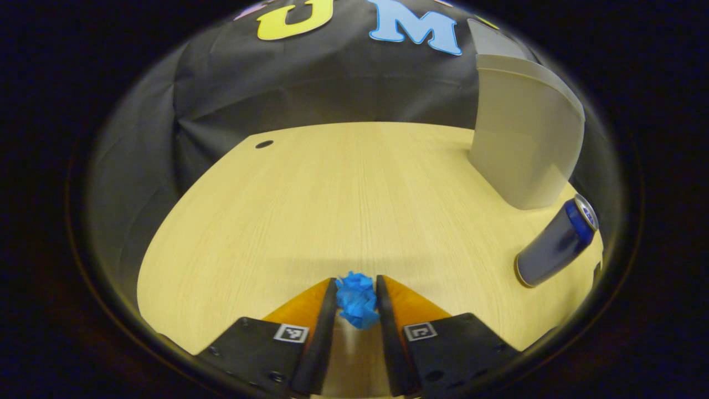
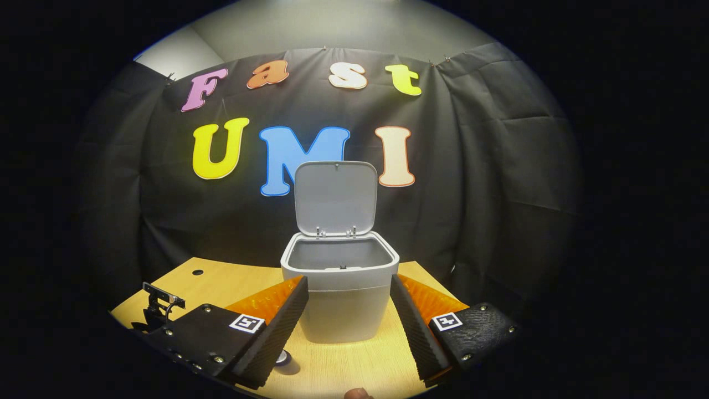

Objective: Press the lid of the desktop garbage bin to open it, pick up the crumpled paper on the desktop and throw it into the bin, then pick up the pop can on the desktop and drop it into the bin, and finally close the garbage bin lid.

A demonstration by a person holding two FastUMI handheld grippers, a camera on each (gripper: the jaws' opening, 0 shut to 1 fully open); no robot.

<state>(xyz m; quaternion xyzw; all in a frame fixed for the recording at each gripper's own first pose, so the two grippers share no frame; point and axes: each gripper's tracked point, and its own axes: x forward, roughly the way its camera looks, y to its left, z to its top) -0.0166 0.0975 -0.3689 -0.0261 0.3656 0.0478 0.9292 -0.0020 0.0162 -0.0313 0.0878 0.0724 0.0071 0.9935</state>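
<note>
Left tongs (image 1: pixel 357 302) pinch the paper (image 1: pixel 356 299) low over the bench (image 1: pixel 332 194), bin-drop pending. Can (image 1: pixel 554 244) stands right, beside the bin (image 1: pixel 520 138), untouched. Right tongs (image 2: pixel 349 310) wide, empty, facing the bin; lid (image 2: pixel 335 197) up, closing left.

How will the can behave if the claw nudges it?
The can stands upright on the table, tall and narrow, so a high push would likely tip it. Once down, its round body would probably roll. Its smooth wall looks slippery; whether it is full or empty can't be told.
</note>
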